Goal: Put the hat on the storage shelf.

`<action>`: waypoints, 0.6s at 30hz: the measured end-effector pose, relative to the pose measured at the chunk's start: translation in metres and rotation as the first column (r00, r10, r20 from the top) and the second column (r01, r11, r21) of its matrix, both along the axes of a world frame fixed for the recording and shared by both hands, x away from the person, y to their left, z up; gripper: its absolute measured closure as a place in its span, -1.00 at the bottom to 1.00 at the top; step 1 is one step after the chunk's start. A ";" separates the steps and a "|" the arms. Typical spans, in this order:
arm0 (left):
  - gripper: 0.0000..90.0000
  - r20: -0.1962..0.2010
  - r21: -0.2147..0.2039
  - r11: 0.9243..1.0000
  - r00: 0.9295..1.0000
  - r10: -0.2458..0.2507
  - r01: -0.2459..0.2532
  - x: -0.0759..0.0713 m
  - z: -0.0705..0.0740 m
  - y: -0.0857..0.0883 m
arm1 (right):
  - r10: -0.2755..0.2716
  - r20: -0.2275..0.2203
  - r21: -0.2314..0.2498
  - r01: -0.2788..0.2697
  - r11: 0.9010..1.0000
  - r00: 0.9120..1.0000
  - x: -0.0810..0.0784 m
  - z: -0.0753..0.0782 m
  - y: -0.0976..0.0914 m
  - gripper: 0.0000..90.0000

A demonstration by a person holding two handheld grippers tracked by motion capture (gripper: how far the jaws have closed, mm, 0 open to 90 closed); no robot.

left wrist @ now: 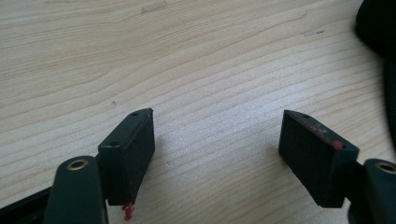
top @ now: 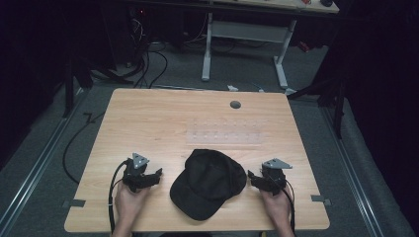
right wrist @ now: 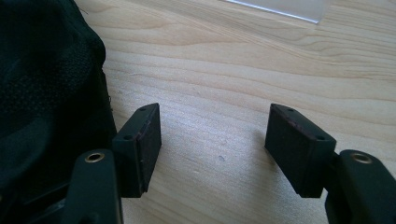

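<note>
One black cap (top: 208, 182) lies on one bench (top: 148, 118). One clear plate (top: 225, 133) lies beyond it. Two grippers: left (top: 157, 174), right (top: 250, 176), one per hand.

Black cap (top: 208, 181): running off the right edge in the left gripper view (left wrist: 377, 28) and off the left and top edges in the right gripper view (right wrist: 46, 93); any badge or lettering is showing too dark to tell.
Clear plastic sheet (top: 226, 132): lying nearly see-through on the table (top: 148, 118) in the high view; its holes are showing too faint to count; one corner (right wrist: 280, 7) is getting cut off by the top edge.
Person's hands (top: 129, 205): forearms leaving the bottom edge.
</note>
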State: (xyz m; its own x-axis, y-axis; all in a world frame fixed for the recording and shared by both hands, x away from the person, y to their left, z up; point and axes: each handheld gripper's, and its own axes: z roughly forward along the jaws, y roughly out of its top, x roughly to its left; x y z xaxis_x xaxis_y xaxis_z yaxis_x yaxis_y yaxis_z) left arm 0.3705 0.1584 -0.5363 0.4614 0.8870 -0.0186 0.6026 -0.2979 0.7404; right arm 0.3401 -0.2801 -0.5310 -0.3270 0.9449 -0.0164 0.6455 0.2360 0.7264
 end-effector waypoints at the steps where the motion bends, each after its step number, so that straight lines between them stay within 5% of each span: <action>1: -0.40 0.000 0.001 1.000 1.000 0.000 0.000 0.000 0.000 0.000 | 0.000 0.000 0.000 0.000 1.000 1.000 0.000 0.000 0.000 -0.19; 18: -0.41 -0.001 0.002 1.000 1.000 0.000 0.000 0.000 0.000 0.000 | -0.005 0.000 0.000 0.005 1.000 1.000 0.000 0.000 0.000 -0.19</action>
State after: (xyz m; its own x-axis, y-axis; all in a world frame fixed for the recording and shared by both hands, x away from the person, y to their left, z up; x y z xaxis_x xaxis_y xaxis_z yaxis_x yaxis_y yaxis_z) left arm 0.3701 0.1584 -0.5362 0.4614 0.8871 -0.0171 0.6034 -0.2995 0.7391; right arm 0.3399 -0.2797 -0.5310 -0.3227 0.9463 -0.0167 0.6464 0.2332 0.7264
